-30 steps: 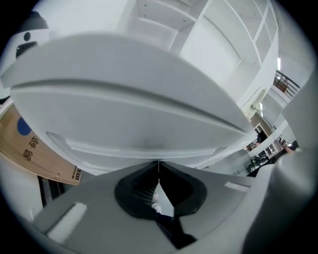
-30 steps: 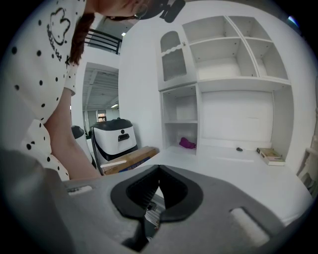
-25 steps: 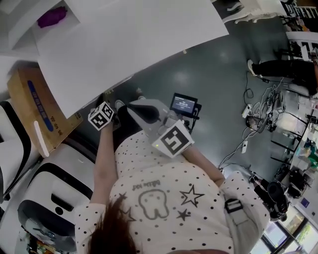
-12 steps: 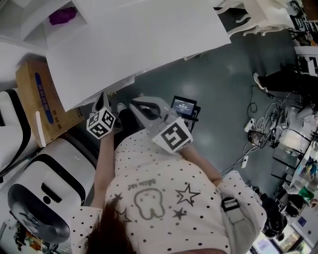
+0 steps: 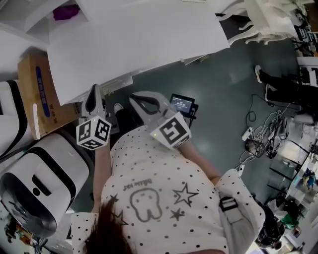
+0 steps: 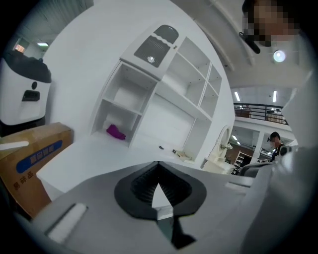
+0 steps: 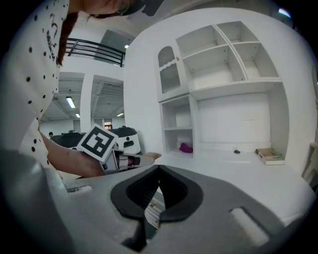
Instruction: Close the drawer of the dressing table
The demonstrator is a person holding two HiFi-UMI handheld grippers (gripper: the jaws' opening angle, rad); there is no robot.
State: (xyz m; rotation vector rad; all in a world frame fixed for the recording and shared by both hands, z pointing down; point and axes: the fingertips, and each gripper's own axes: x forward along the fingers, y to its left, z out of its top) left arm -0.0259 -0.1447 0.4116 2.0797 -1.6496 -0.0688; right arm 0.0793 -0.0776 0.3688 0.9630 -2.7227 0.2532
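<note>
The white dressing table [image 5: 144,39] fills the top of the head view. A white strip [image 5: 118,82] shows under its front edge; whether it is the drawer front I cannot tell. My left gripper [image 5: 93,89] is shut and holds nothing, its tips just in front of the table's edge. To its right, my right gripper [image 5: 136,97] is also shut and holds nothing, a little short of that edge. In the left gripper view the shut left gripper [image 6: 158,164] looks over the tabletop [image 6: 99,158] at the shelf unit [image 6: 149,94]. The right gripper view shows the right gripper [image 7: 159,168] and the left gripper [image 7: 148,157] beside it.
A purple thing [image 5: 65,12] lies in a low shelf compartment. A cardboard box [image 5: 36,94] stands left of the table, with a white machine [image 5: 35,183] nearer. A small screen [image 5: 182,104] and cables [image 5: 258,134] lie on the floor. A book [image 7: 270,155] rests on the tabletop.
My left gripper has risen from below the table's edge and levelled out, so its jaws now show in front of that edge. The right gripper has shifted slightly.
</note>
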